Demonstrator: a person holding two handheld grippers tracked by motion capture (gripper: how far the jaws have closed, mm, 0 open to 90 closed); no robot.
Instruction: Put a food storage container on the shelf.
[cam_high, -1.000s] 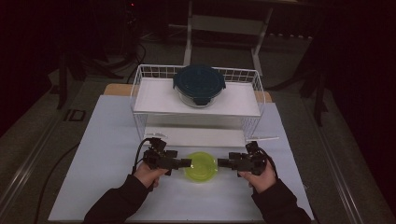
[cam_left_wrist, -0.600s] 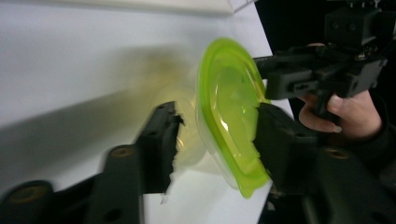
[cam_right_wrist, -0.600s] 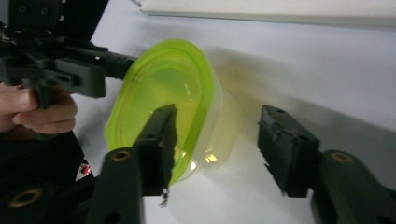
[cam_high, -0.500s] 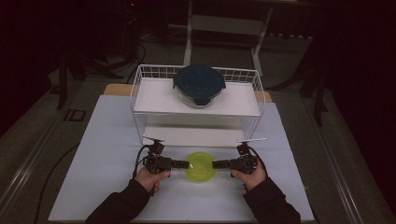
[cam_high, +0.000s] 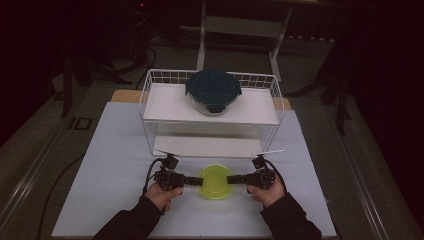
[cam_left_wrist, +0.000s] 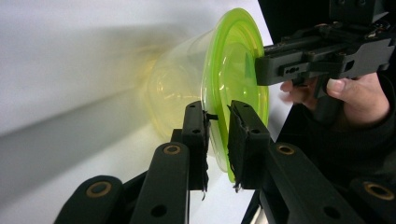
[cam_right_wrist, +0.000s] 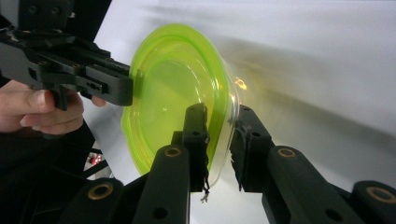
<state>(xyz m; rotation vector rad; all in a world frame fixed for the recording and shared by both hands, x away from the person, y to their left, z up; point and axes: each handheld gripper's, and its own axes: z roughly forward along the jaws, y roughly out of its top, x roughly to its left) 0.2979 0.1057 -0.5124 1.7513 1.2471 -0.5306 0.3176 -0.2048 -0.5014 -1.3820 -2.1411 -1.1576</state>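
Observation:
A clear round tub with a yellow-green lid (cam_high: 216, 182) sits low at the table's front centre, between my two grippers. My left gripper (cam_high: 196, 181) comes at it from the left, and in the left gripper view its jaws (cam_left_wrist: 217, 109) are shut on the lid's rim (cam_left_wrist: 243, 56). From the right, my right gripper (cam_high: 234, 179) pinches the opposite side of the rim (cam_right_wrist: 224, 74), as its own view (cam_right_wrist: 219, 114) shows. Each gripper view also has the other gripper across the lid, hand-held (cam_left_wrist: 299, 60) (cam_right_wrist: 88, 74). I cannot tell whether the tub touches the table.
A white wire rack (cam_high: 150, 100) stands behind the tub, with a white shelf on top and a lower shelf. On the top shelf rests a glass container with a dark blue lid (cam_high: 213, 90). White table surface (cam_high: 110, 165) lies to both sides.
The right hand and gripper have moved in toward the tub from the right. The tub has shifted slightly toward me. The left hand has barely moved.

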